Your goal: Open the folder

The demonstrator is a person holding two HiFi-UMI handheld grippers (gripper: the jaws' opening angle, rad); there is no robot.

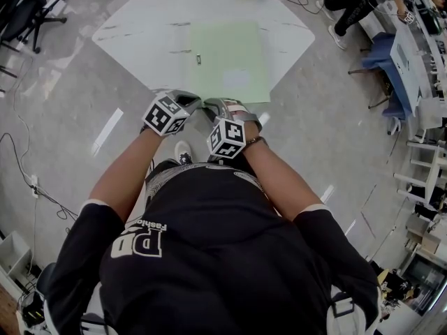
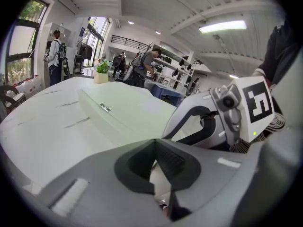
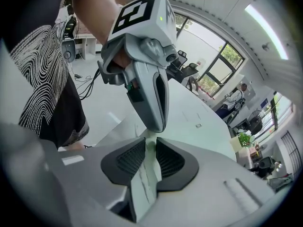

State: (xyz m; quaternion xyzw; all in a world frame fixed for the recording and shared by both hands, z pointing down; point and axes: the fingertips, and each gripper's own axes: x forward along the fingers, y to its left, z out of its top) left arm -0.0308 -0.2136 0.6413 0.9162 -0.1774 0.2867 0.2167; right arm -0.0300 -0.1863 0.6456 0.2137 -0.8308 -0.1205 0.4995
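Risk first: the right tongs (image 3: 150, 148) are clenched on the near edge of the pale green folder (image 1: 227, 61), perhaps its whole thickness, so we judge a lift may raise everything rather than the cover. We see the left tongs (image 2: 154, 145) pressed tip to tip just beside; they could collide. Folder lies closed on a smooth white desk (image 1: 140, 33); grey floor (image 1: 63, 131), people (image 2: 144, 67) further off.
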